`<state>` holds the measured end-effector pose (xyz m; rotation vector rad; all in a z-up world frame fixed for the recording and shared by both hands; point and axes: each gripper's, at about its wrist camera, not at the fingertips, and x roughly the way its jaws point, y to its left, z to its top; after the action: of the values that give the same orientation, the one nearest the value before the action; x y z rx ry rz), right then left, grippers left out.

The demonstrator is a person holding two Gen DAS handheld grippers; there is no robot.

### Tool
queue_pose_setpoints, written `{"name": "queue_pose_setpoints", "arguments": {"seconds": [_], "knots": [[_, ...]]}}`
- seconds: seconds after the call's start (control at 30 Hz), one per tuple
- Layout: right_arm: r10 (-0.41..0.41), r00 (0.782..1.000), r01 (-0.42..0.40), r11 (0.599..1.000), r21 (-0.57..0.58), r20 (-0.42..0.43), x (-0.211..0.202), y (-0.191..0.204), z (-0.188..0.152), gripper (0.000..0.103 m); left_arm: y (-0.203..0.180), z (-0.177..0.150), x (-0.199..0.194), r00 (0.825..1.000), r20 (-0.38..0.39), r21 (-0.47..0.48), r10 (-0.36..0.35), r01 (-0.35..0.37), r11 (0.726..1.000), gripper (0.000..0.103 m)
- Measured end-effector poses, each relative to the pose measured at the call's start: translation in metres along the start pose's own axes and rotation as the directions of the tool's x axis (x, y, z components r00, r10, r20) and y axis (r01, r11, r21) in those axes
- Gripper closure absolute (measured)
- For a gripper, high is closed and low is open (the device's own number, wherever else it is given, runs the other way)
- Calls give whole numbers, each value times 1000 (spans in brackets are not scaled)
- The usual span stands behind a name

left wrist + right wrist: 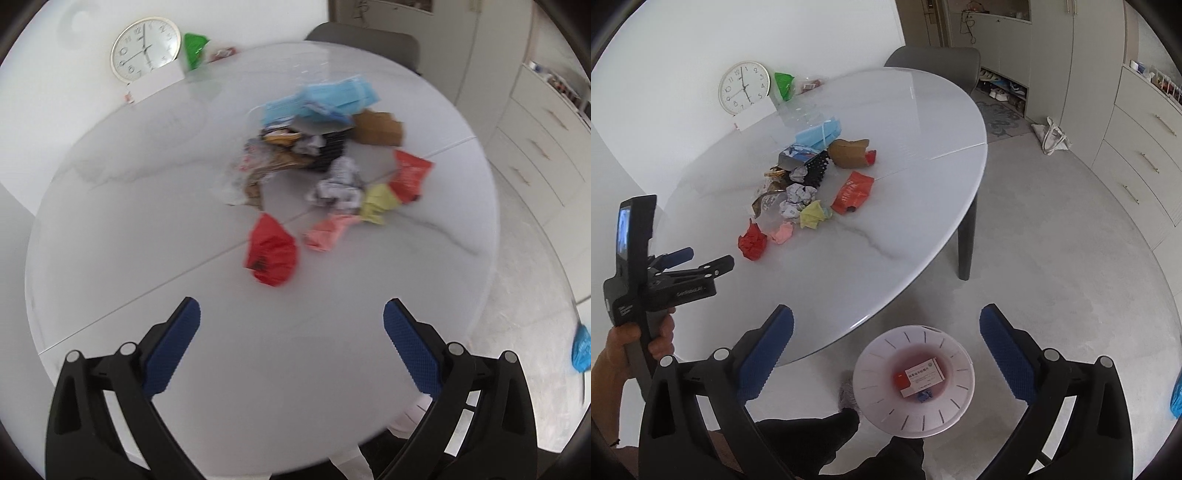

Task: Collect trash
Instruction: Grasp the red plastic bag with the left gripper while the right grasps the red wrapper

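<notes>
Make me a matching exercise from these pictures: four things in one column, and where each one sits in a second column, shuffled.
Things:
1. round white wall clock
2. crumpled red paper ball
3. small red and white box
4. cream tote bag

Places:
A. inside the white bin on the floor
B. on the floor by the cabinets
C. table edge nearest the left tool
D. leaning on the wall at the table's far end

Pairs: 1-D, 2-C, 3-A, 4-B
</notes>
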<state>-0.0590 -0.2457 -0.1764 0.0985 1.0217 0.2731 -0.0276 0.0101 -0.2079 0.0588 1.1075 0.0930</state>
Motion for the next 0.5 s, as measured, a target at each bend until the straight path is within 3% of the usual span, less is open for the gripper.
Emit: {"name": "queue_pose_setpoints", "arguments": {"seconds": [0.2, 0.3, 0.47, 0.5], "knots": [[22, 999, -23, 1000, -13, -33, 29, 31, 15, 3, 25, 20, 61, 999, -49, -40, -1, -1, 999, 15], [30, 999, -31, 999, -11, -44, 42, 43, 23, 3, 31, 26, 87, 996, -80, -60, -26, 22, 998, 25], [32, 998, -33, 999, -25, -54, 67, 58, 40, 3, 41, 31, 105, 992, -79, -98, -103, 95, 991, 59], [31, 998, -33, 999, -32, -51, 73, 61, 45, 3, 43, 31, 106, 990, -83, -102, -113, 104, 989, 59]]}}
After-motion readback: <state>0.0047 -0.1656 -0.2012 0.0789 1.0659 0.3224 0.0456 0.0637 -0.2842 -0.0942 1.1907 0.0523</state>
